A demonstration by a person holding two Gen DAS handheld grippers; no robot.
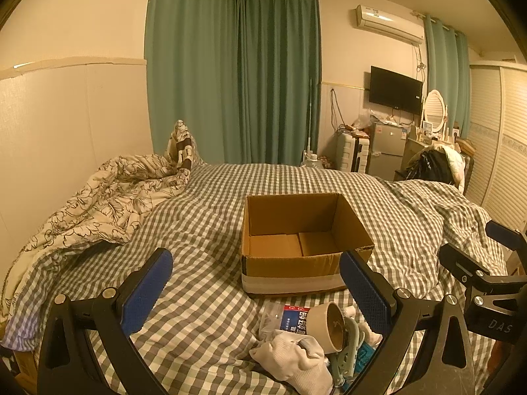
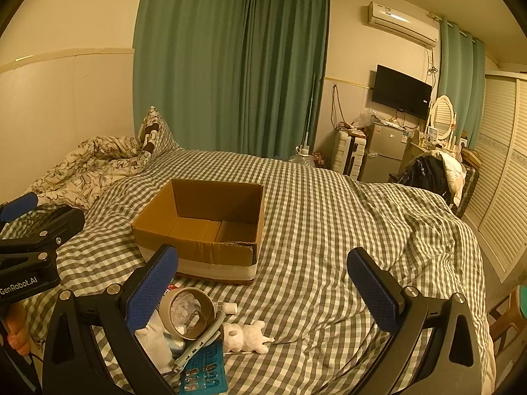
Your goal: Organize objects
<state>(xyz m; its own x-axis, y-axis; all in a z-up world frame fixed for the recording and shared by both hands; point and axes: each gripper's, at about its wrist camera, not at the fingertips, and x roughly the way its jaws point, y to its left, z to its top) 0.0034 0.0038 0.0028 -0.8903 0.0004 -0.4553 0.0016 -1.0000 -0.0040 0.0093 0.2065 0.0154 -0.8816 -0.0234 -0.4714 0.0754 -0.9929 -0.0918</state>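
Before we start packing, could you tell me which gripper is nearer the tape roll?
Probably left. The tape roll lies between the left gripper's open fingers, by its right finger. The right gripper has the roll beside its left finger.

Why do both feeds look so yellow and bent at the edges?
Left wrist view: warm indoor light tints everything amber; fisheye bows the curtain. Right wrist view: same cast, dark corners, wardrobe curved; cardboard box stays sharp.

Warm yellowish light fills a bedroom with cream walls, where long green curtains (image 1: pixel 234 75) hang behind a bed in grey-and-white checked bedding (image 2: pixel 329 217); a white wall air conditioner (image 1: pixel 388 23), black flat television (image 2: pixel 402 90), small silver fridge (image 1: pixel 387 151) and cream louvred wardrobe doors (image 2: pixel 504 177) stand right
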